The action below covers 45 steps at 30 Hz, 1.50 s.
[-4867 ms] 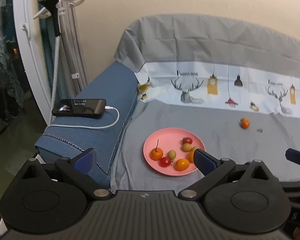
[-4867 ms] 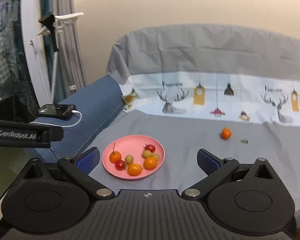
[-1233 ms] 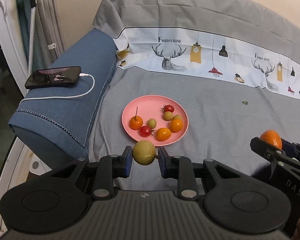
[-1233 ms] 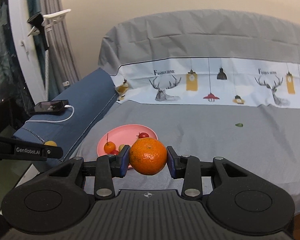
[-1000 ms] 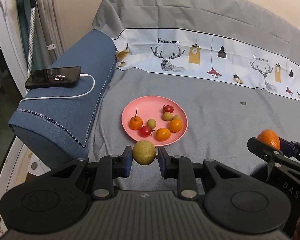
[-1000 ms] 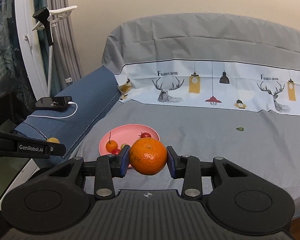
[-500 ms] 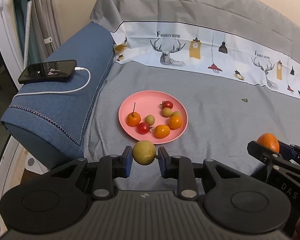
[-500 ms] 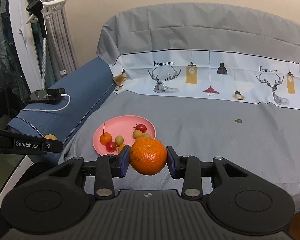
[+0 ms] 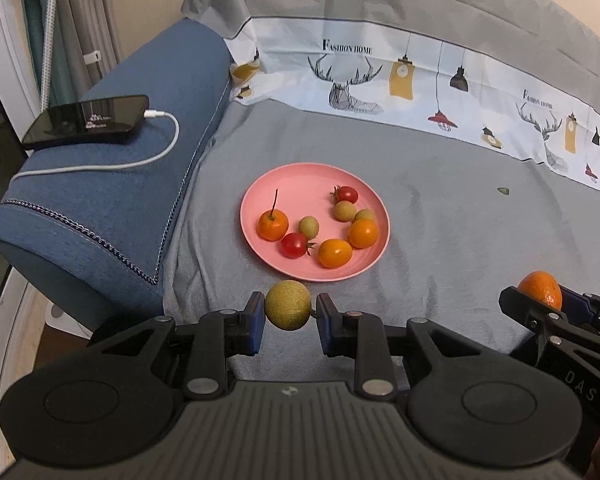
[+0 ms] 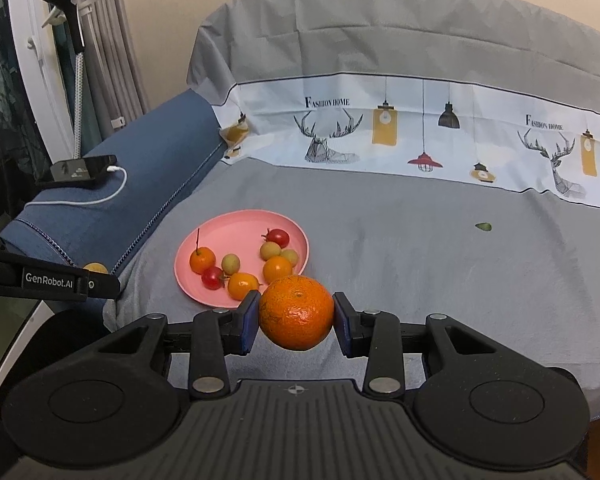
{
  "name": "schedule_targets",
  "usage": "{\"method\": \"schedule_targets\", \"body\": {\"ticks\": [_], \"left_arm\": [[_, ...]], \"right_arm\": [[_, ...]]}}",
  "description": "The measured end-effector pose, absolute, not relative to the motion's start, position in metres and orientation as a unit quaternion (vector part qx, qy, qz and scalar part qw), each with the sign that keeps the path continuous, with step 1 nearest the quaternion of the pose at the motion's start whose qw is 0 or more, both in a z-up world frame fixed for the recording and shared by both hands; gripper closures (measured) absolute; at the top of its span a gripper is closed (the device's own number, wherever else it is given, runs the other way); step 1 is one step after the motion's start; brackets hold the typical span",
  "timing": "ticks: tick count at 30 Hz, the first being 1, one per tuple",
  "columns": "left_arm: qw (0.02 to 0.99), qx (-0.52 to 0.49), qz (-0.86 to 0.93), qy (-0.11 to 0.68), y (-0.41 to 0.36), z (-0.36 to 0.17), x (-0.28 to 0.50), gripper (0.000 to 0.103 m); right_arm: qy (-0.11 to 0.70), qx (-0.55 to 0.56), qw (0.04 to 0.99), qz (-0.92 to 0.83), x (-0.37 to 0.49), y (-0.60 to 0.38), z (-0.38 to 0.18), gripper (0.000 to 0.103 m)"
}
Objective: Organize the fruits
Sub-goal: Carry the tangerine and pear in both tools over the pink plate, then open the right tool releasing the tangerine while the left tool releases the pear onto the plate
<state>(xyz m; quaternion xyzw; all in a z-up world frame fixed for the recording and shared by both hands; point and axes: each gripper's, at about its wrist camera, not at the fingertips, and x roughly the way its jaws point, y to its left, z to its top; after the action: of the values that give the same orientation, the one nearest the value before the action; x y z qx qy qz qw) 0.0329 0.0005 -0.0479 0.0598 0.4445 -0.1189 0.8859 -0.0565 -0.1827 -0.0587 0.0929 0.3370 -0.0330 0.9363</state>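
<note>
A pink plate (image 9: pixel 300 184) (image 10: pixel 240 228) with several small red, orange and yellow-green fruits lies on the grey sofa cover. My left gripper (image 9: pixel 288 312) is shut on a round yellow-green fruit (image 9: pixel 287 305), just short of the plate's near rim. My right gripper (image 10: pixel 296 314) is shut on an orange mandarin (image 10: pixel 296 312), near the plate's near right rim. In the left wrist view the right gripper (image 9: pixel 540 300) shows at the right edge with the mandarin (image 9: pixel 540 286). In the right wrist view the yellow-green fruit (image 10: pixel 96 268) peeks over the left gripper's arm.
A blue armrest (image 9: pixel 112 184) on the left carries a phone (image 9: pixel 88 120) on a white charging cable (image 9: pixel 156 156). A small green leaf scrap (image 9: pixel 502 191) lies on the seat to the right. A patterned backrest cover rises behind. A phone stand (image 10: pixel 76 80) stands at the left.
Both grippers have moved forward and down toward the plate, which now looks larger and nearer. Each keeps the same fruit between its pads.
</note>
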Motion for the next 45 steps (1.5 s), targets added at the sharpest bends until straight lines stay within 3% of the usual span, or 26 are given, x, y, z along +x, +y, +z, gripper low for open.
{"method": "schedule_targets", "body": {"ticks": [45], "left_arm": [[0.853, 0.058, -0.092, 0.510, -0.026, -0.140, 0.241, 0.072]], "right_arm": [[0.412, 0.083, 0.907, 0.017, 0.151, -0.162, -0.158, 0.063]]}}
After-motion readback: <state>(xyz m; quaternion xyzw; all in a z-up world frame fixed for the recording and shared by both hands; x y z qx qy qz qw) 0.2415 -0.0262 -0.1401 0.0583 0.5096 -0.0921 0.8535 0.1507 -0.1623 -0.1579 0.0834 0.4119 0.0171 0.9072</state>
